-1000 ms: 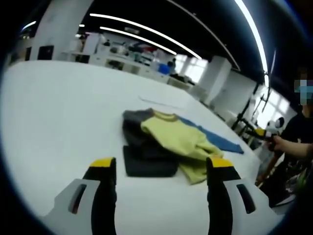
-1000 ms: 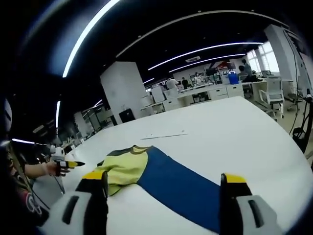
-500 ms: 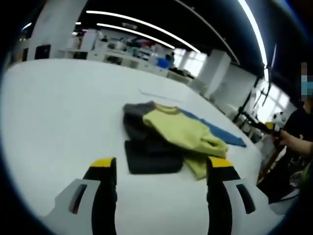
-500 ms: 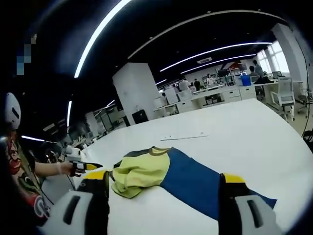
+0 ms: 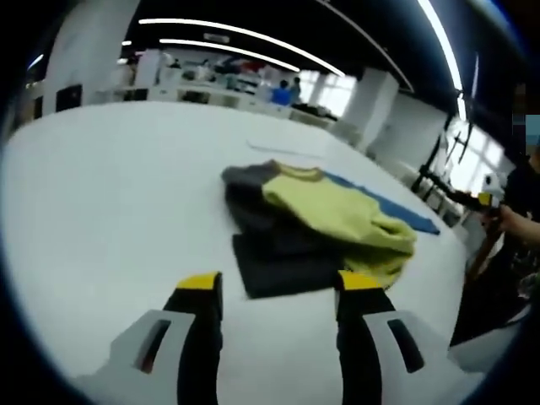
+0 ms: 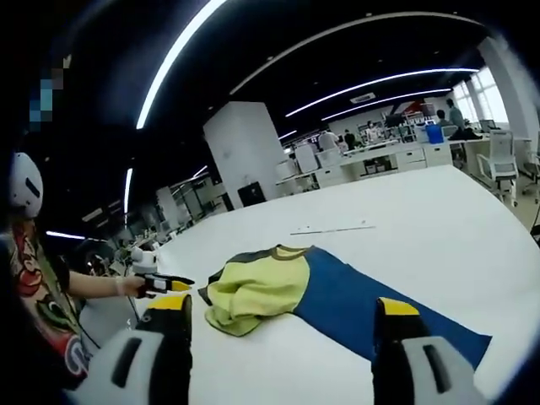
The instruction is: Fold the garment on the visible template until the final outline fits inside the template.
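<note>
Left gripper view
- Left gripper (image 5: 272,295): two black jaws with yellow tips rise from the bottom of the view, spread wide with nothing between them, above bare table.
- Table (image 5: 101,194): broad white surface carrying everything listed here.
- Garment (image 5: 316,224): yellow-green and dark grey top, loosely heaped toward the table's right side, just beyond the jaw tips and apart from them. The yellow-green part lies on top and to the right; a dark grey panel spreads flat on the near side.
- Template (image 5: 396,211): blue sheet lying flat on the table, showing as a strip past the garment's far right side; the garment covers part of it.
- Right gripper (image 5: 485,200): seen small at the right edge in a person's hand, yellow-tipped; its jaw gap is too small to judge here.
- Background: desks, a white pillar, long ceiling lights.

Right gripper view
- Right gripper (image 6: 283,312): black jaws with yellow tips rise from the bottom, set wide apart and empty, held over the table's near edge.
- Garment (image 6: 253,287): bunched at the left end of the template, yellow-green uppermost, a dark grey edge at its far left.
- Template (image 6: 380,312): long blue sheet running from the garment toward the near right; most of it lies bare.
- Table (image 6: 405,211): white; a thin dark line lies on it beyond the garment.
- Left gripper (image 6: 164,284): held at the left edge by a person's hand, yellow-tipped, just beside the table's edge and short of the garment.
</note>
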A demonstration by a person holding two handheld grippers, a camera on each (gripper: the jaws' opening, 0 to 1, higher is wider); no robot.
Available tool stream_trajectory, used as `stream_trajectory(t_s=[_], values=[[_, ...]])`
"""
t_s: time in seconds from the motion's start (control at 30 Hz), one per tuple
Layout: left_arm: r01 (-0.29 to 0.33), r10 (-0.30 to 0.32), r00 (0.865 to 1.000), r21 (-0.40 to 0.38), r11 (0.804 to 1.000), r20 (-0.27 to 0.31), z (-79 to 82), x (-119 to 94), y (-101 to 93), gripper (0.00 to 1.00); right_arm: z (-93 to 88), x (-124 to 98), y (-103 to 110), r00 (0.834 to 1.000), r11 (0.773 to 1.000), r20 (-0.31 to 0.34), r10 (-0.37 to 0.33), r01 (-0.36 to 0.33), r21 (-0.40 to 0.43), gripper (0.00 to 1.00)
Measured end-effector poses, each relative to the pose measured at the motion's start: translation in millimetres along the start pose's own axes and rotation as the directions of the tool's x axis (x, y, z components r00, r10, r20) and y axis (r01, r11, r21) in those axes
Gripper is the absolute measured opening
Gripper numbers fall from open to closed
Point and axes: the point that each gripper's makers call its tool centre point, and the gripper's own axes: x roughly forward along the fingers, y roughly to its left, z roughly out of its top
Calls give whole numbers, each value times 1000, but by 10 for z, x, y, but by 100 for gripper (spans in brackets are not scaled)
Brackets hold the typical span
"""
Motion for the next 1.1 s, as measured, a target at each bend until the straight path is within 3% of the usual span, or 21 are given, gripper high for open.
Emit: stream_trajectory(t_s=[0.17, 0.5, 0.83, 0.9, 1.1], values=[[-3, 4, 999, 18, 1000, -35, -74, 56, 46, 28, -18, -15, 5, 1000, 1000, 2, -3, 3, 19, 88], [-28, 23, 998, -72, 997, -63, -166, 137, 139, 23, -64, -45, 17, 1000, 999, 1, -12, 12, 34, 86], [-32, 25, 997, -101, 994, -74, -175, 173, 145, 6, -121, -71, 26, 1000, 998, 6, -21, 21, 55, 84], [-37, 30, 997, -99, 994, -75, -172, 174, 158, 0, -131, -74, 27, 1000, 998, 3, -22, 22, 59, 84], [-18, 15, 1000, -126, 992, -26, -29, 121, 122, 0, -144, -90, 28, 1000, 998, 2, -23, 23, 60, 82]])
